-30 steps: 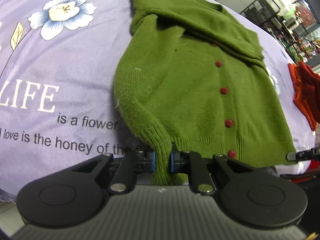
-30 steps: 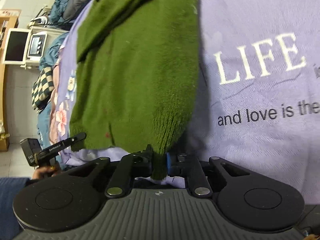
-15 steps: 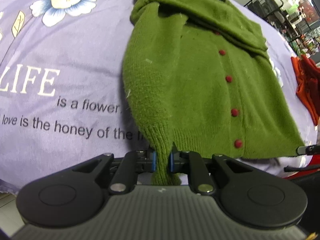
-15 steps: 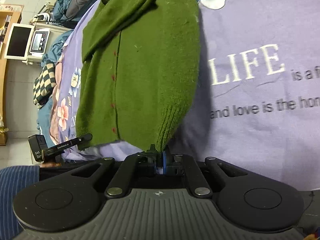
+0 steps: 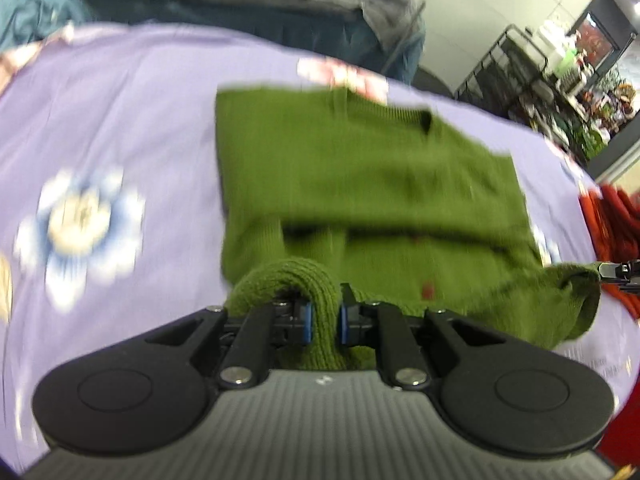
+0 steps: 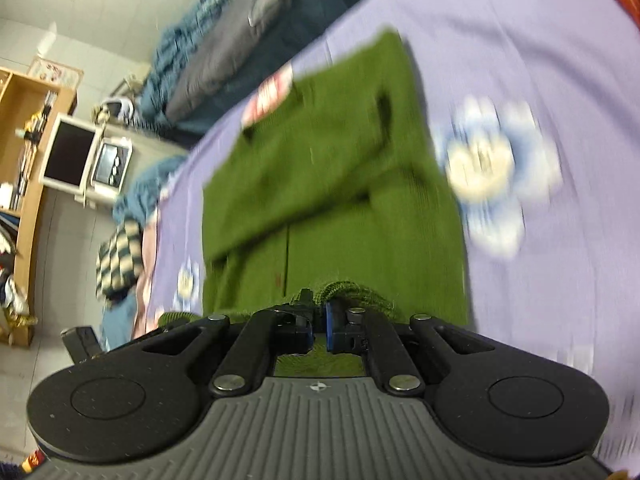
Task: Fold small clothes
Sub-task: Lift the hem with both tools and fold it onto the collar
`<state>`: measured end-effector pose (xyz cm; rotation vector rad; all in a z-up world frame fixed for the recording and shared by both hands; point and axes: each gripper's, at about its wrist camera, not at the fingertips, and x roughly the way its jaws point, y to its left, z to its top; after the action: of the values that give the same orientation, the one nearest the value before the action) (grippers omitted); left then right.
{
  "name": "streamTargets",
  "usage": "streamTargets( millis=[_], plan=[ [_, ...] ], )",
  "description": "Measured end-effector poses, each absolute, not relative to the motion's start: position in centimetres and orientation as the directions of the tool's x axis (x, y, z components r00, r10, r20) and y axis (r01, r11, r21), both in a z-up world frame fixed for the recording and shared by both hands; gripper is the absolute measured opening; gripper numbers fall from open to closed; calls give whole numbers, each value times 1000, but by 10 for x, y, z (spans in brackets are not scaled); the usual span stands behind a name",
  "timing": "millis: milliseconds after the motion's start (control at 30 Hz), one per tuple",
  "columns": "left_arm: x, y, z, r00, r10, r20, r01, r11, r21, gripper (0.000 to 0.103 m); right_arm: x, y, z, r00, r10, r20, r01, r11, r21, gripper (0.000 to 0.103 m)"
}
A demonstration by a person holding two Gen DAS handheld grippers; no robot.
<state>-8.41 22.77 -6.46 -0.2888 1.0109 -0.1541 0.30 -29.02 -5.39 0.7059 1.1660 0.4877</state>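
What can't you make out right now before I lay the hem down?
- Green cardigan buttons: motion blur, left wrist view; only one red dot clear.
- Right tongs grip depth: knit bunches over the tips, right wrist view.
- Red garment: cut off by the left wrist view's edge.
- Bedsheet lettering: not visible.

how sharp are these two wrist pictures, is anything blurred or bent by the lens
Left wrist view: the green knitted cardigan and the lilac flower-print bedsheet are smeared by motion blur, while the left gripper is crisp. Right wrist view: same blur on the cardigan and sheet, the right gripper sharp. Both views bow the sheet's edges, fisheye style.
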Motion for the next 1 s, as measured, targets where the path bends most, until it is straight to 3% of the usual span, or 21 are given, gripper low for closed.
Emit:
streamTargets(
  millis=[433,1000],
  plan=[
    [75,226,-52,624,-173,-762,-87,954,-287,12,122,-272,-31,499,589,-636,-52,753,656,10],
    [163,215,-108,527,-121,-841,-127,968,-218,13,197,-260,-78,490,448,-748,52,841,538,10]
  ],
)
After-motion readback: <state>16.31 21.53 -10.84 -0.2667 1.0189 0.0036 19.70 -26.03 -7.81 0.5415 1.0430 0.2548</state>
